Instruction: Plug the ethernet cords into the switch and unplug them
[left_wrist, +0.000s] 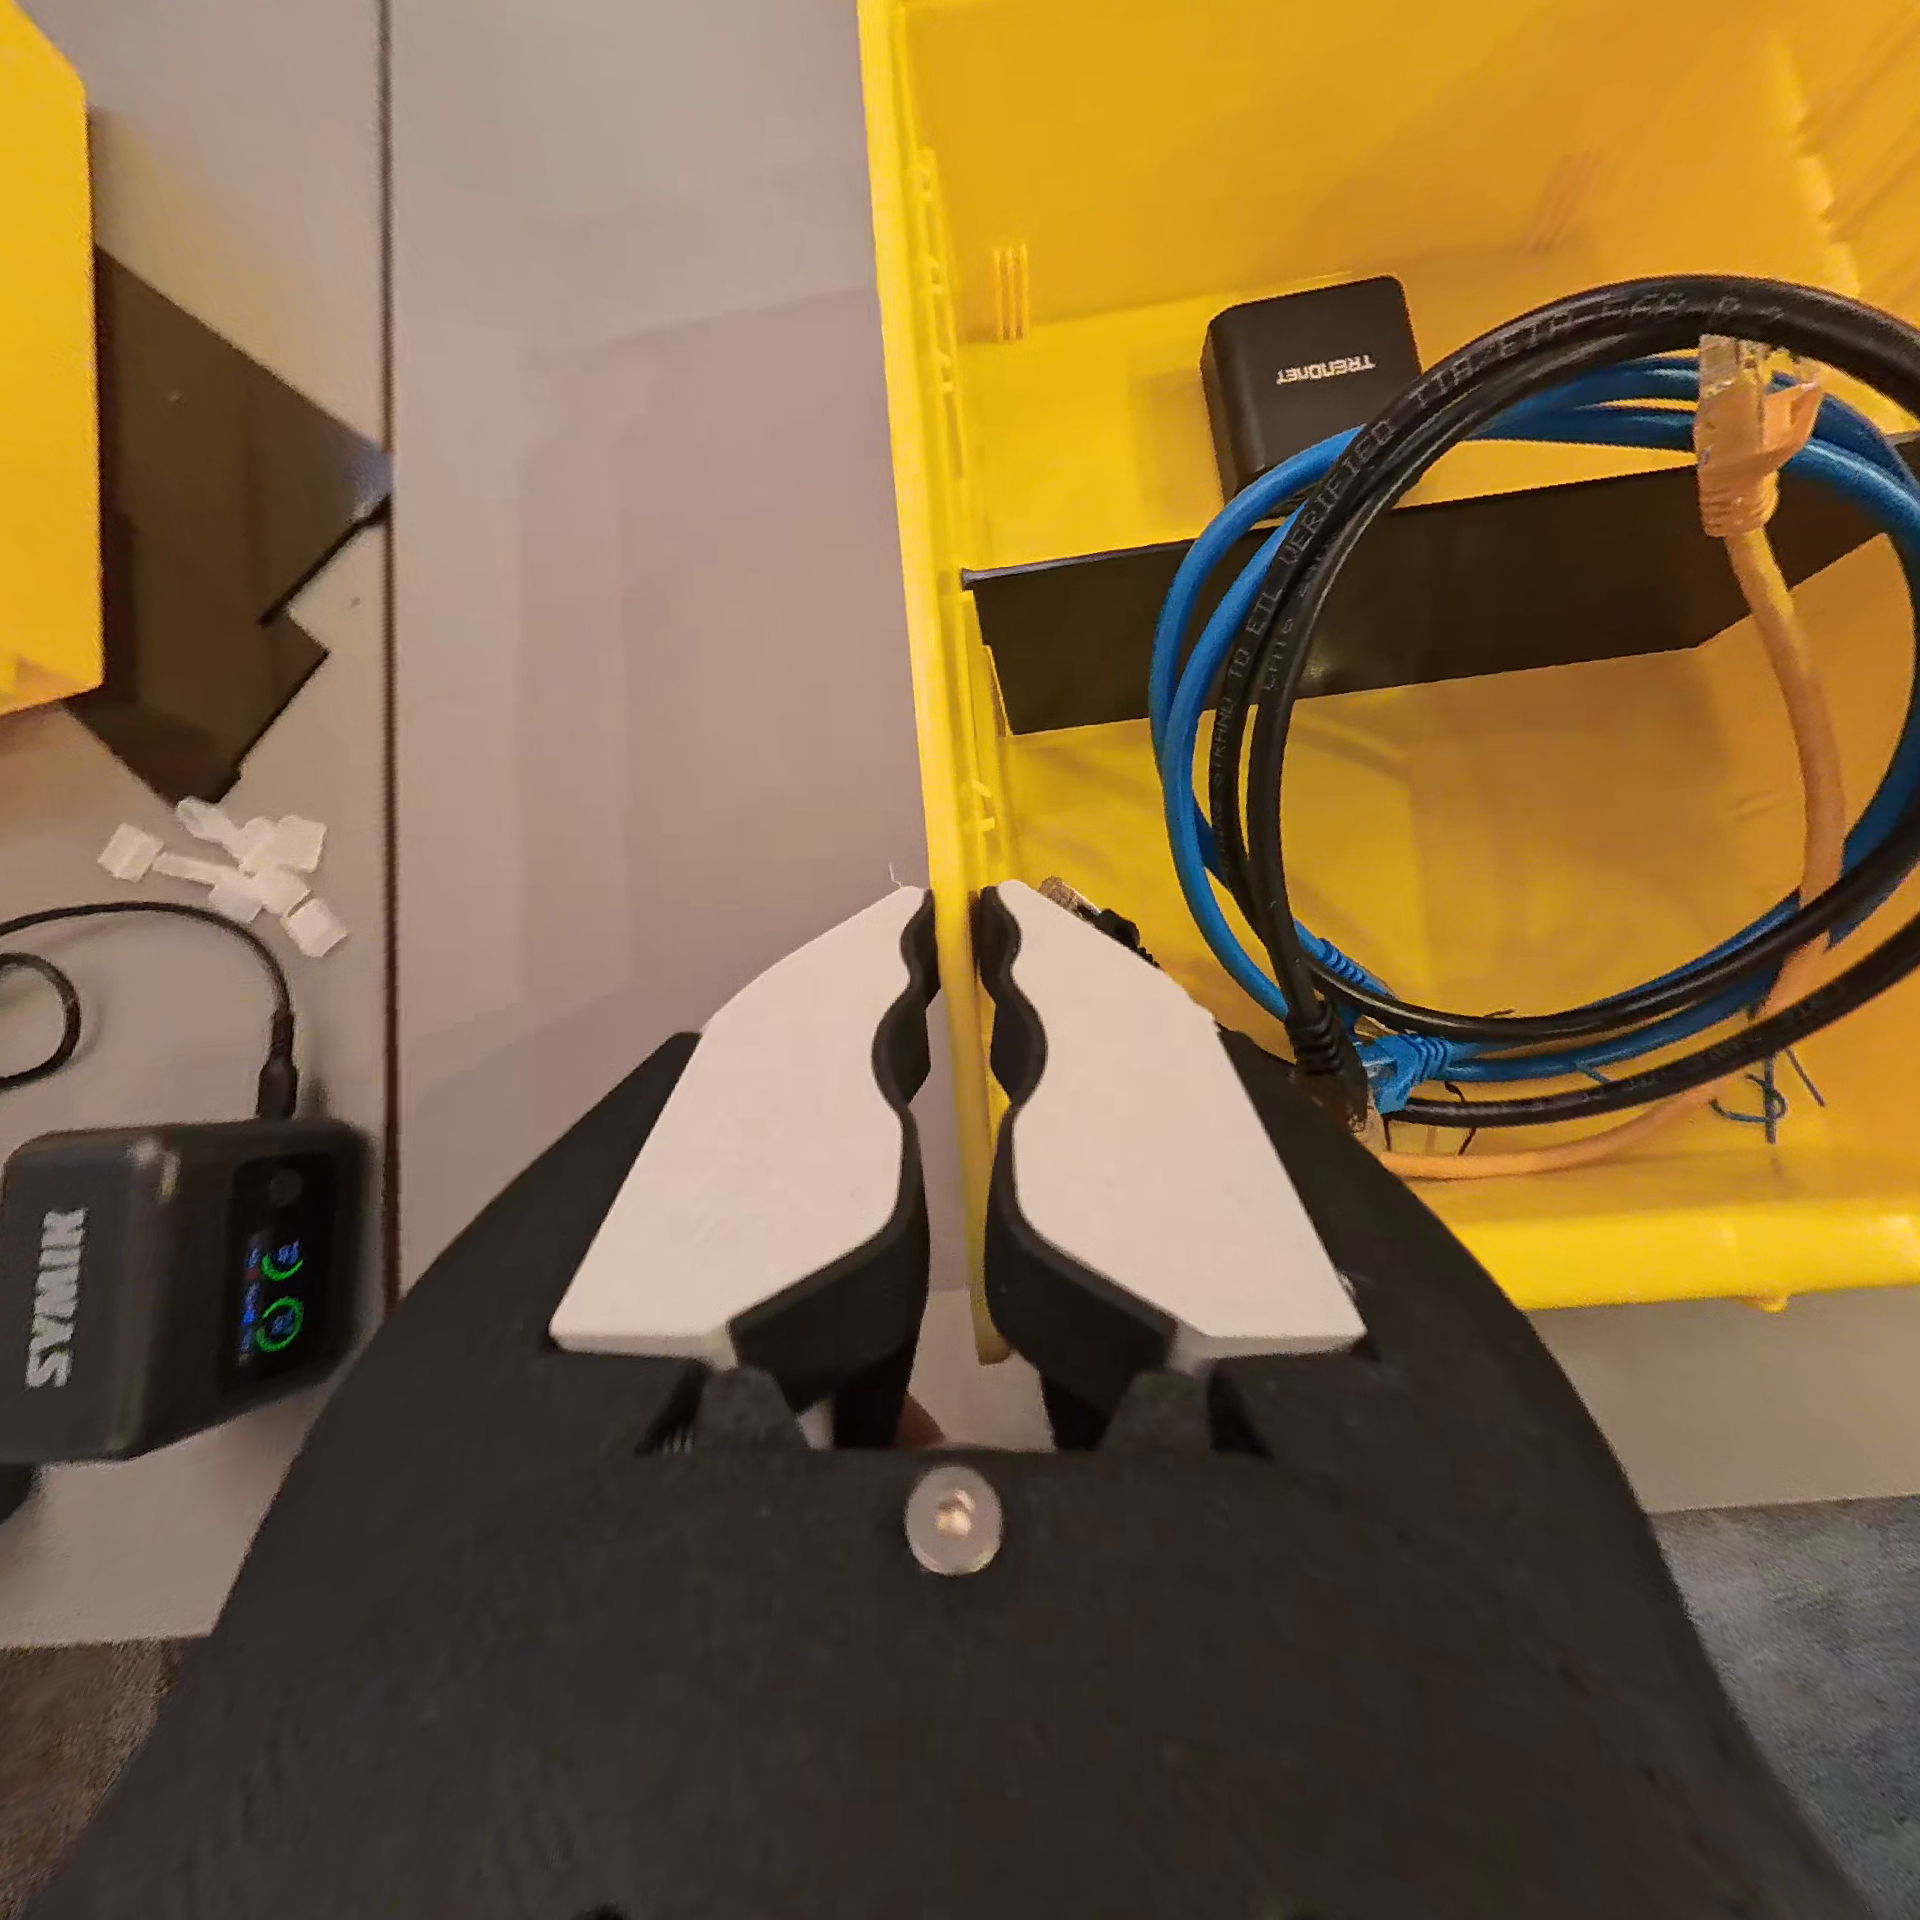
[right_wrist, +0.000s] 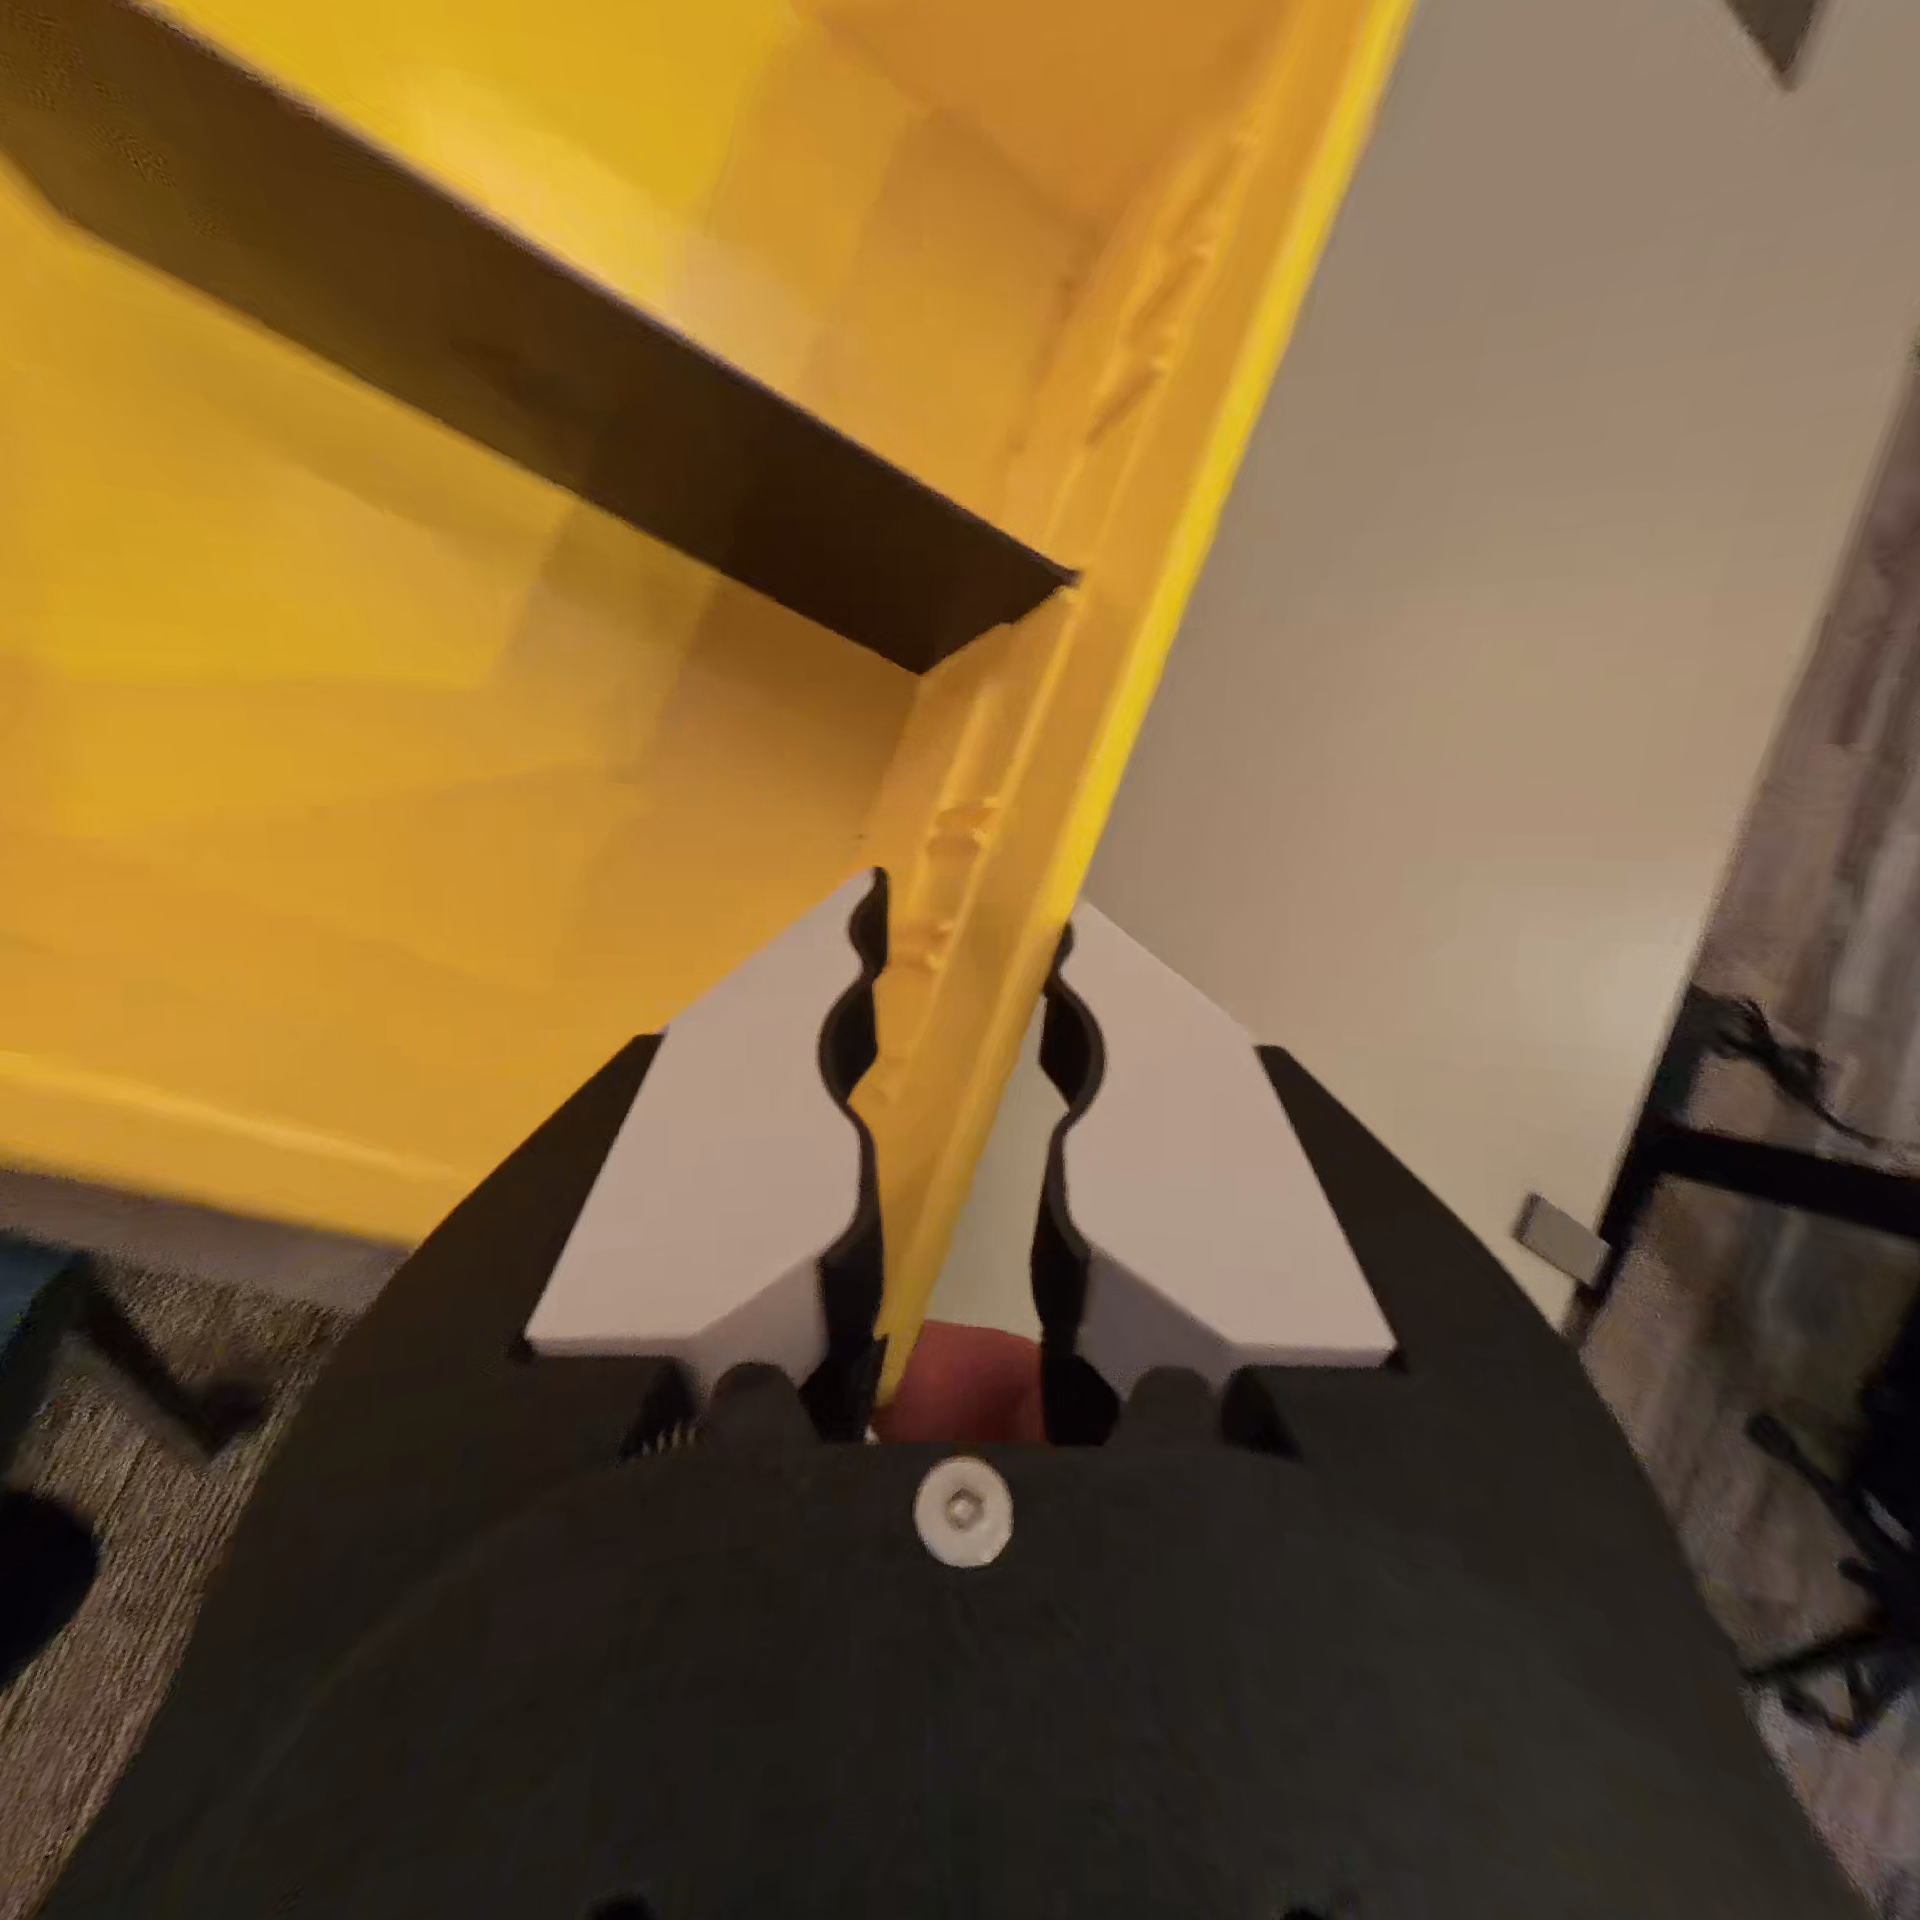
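Note:
A yellow bin (left_wrist: 914, 416) stands on a grey table. Its back compartment holds the black switch (left_wrist: 1309, 374), behind a black divider (left_wrist: 1351, 613). In the front compartment lie coiled ethernet cords: black (left_wrist: 1299, 582), blue (left_wrist: 1184, 727) and orange (left_wrist: 1787, 665), all unplugged. My left gripper (left_wrist: 961, 909) is shut on the bin's left wall near the front corner. My right gripper (right_wrist: 971, 904) straddles the bin's right wall (right_wrist: 1226, 436), with both fingertips against it. The right wrist view is blurred and shows the divider (right_wrist: 520, 384) but no cords or switch.
Left of the bin lie small clear plastic caps (left_wrist: 239, 873), a black device with a lit screen (left_wrist: 156, 1278) and its cable, a black sheet (left_wrist: 208, 561) and another yellow bin (left_wrist: 42, 416). Right of the bin are the table edge, carpet and a black frame (right_wrist: 1662, 1174).

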